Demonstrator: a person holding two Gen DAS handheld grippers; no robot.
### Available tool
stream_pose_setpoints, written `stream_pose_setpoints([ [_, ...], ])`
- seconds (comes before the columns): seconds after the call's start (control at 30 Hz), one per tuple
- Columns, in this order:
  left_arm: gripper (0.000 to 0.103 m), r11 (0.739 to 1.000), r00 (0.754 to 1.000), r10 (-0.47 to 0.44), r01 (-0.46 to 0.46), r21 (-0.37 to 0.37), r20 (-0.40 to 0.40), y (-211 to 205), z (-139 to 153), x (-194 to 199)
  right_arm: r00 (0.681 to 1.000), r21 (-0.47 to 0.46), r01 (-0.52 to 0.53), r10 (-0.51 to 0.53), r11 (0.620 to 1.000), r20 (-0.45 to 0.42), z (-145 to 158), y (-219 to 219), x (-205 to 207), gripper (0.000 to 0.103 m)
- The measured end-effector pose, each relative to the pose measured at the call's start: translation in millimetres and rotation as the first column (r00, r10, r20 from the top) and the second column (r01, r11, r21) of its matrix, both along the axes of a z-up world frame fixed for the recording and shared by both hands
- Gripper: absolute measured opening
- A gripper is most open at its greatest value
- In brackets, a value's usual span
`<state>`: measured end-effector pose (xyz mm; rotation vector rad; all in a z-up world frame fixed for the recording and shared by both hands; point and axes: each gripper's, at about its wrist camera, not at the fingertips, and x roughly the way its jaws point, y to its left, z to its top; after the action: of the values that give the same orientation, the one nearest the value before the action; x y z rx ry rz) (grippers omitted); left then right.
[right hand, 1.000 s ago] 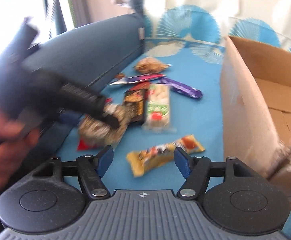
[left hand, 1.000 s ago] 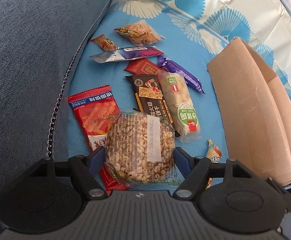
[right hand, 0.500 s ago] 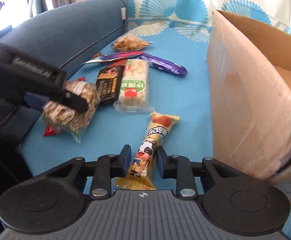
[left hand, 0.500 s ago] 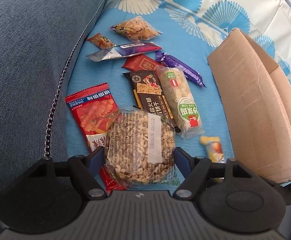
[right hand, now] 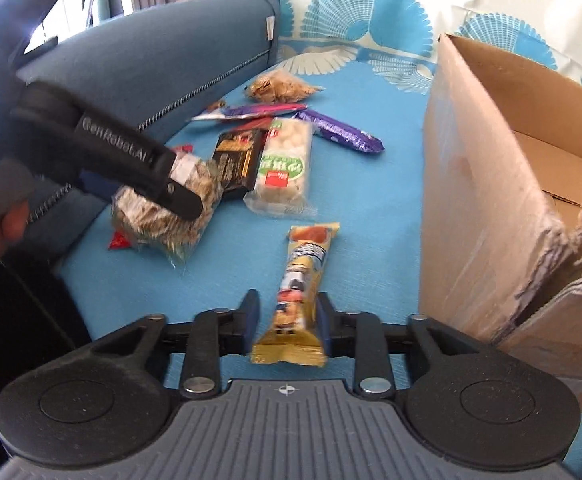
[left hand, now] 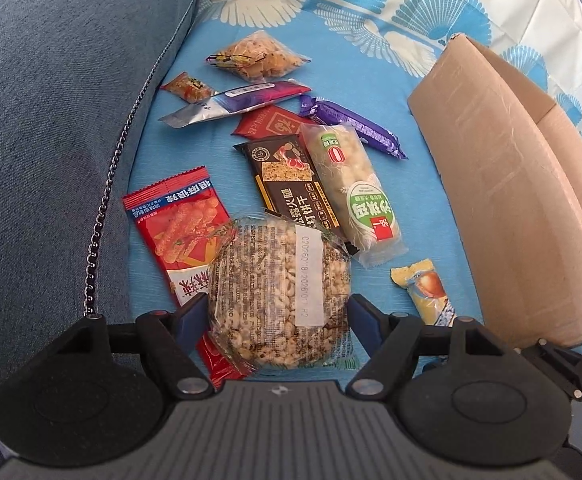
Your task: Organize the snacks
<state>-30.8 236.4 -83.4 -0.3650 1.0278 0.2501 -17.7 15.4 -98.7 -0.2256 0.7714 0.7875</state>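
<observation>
A round puffed-grain cake (left hand: 279,280) in clear wrap sits between the fingers of my left gripper (left hand: 278,308), whose pads press on both of its sides. The right wrist view shows that left gripper (right hand: 171,192) with the cake (right hand: 159,224) at the pile's near end. A yellow snack bar (right hand: 303,268) lies lengthwise between the fingers of my right gripper (right hand: 287,304). Those jaws are opening, with a gap at the left pad. An open cardboard box (right hand: 483,200) stands just to the right. The bar's far end (left hand: 425,288) also shows beside the box (left hand: 511,200).
Loose snacks lie on the blue cover: a red packet (left hand: 179,224), a black cracker pack (left hand: 287,184), a green-label pack (left hand: 355,188), a purple bar (left hand: 355,128), a silver stick (left hand: 243,100) and a clear cracker bag (left hand: 257,58). A blue-grey sofa arm (left hand: 51,120) borders the left.
The right gripper came down over the yellow bar and closed around it, then widened slightly. The bar now lies lengthwise between its fingers. The left gripper kept hold of the cake.
</observation>
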Motion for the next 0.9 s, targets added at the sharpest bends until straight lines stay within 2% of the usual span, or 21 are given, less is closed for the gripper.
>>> stream_pose_setpoints([
  [0.07,0.079,1.000,1.000,0.003,-0.003,-0.002,0.002,0.6,0.4,-0.9,1.000,0.009,-0.010,0.009,1.000,0.020,1.6,-0.7,-2.3,0.050],
  [0.17,0.079,1.000,1.000,-0.002,0.002,0.005,-0.002,-0.3,0.6,0.0,0.998,-0.005,-0.018,0.018,1.000,0.058,-0.6,1.0,-3.8,0.050],
  [0.43,0.079,1.000,1.000,-0.020,0.020,0.023,-0.014,-3.2,-0.5,2.2,0.998,-0.030,0.010,-0.008,1.000,0.063,-7.8,5.6,3.5,0.048],
  [0.5,0.079,0.999,1.000,-0.022,0.022,0.025,-0.017,-3.3,-0.8,2.5,0.998,-0.039,0.004,-0.002,0.999,0.059,-10.1,5.8,4.0,0.046],
  [0.57,0.079,0.999,0.999,-0.026,0.026,0.030,-0.022,-4.6,-1.4,3.7,0.999,-0.041,-0.001,0.003,0.999,0.047,-12.1,5.7,5.4,0.034],
  [0.73,0.079,0.998,0.999,-0.040,0.042,0.052,-0.031,-8.4,-1.4,4.9,0.998,-0.042,-0.013,0.016,0.999,0.059,-11.8,6.5,3.8,0.016],
  [0.9,0.079,0.997,0.998,-0.048,0.050,0.056,-0.038,-9.4,-2.4,5.5,0.994,-0.031,-0.035,0.038,0.999,0.104,-5.0,6.0,-2.6,0.015],
])
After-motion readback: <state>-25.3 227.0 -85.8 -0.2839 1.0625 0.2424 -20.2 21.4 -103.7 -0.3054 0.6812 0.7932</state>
